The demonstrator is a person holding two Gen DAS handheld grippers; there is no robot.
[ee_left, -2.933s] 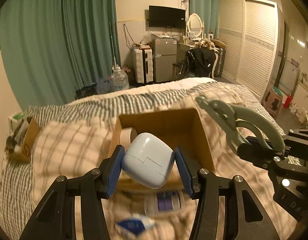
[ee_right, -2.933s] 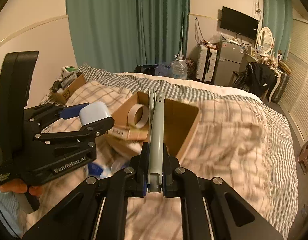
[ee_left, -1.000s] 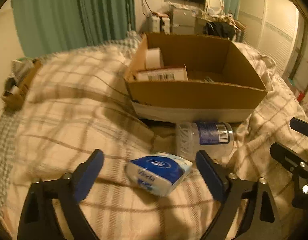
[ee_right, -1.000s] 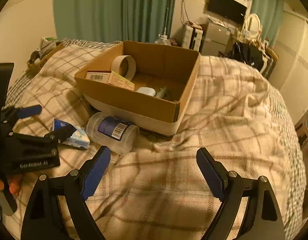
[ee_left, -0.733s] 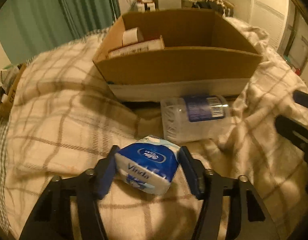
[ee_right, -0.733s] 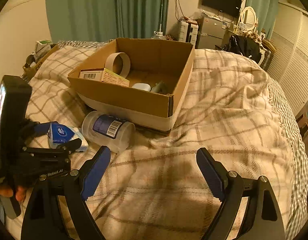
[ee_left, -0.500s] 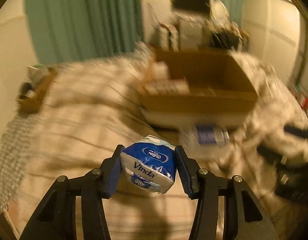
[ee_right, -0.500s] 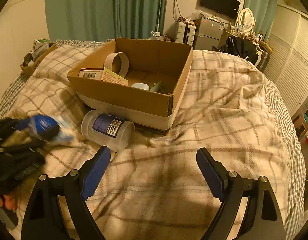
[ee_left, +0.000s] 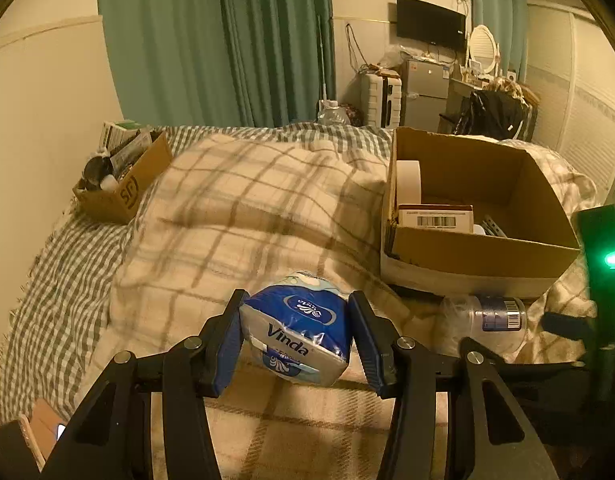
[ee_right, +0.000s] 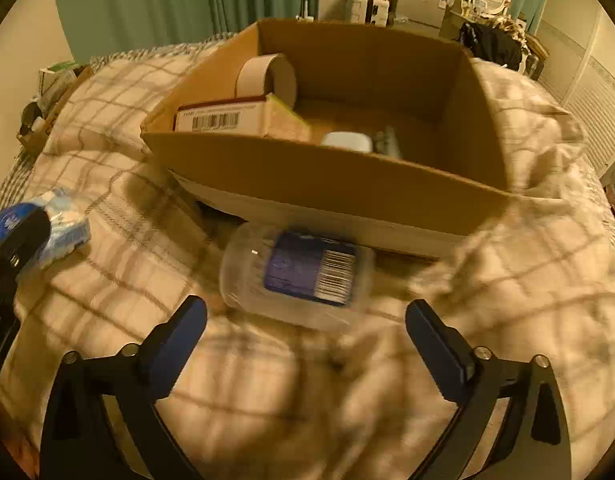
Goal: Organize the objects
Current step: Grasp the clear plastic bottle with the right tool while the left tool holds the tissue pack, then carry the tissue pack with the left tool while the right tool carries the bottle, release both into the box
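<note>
The left gripper [ee_left: 295, 340] clamps the blue tissue pack [ee_left: 297, 336] above the blanket, ready to carry to the cardboard box [ee_left: 479, 256]. The right gripper [ee_right: 305, 328] is opening, nothing between its 2 jaws, facing the clear jar [ee_right: 297, 276] lying against the box; next it likely must straddle that jar.

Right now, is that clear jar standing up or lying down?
Lying down. The jar rests on its side on the blanket, label up, before the box.

A home bedroom: a bed [ee_left: 267, 208] under a plaid blanket, green curtains [ee_left: 211, 40], a wall TV [ee_left: 430, 23], a small fridge [ee_left: 425, 92], a vanity mirror [ee_left: 483, 46] and a wardrobe [ee_left: 587, 92].
</note>
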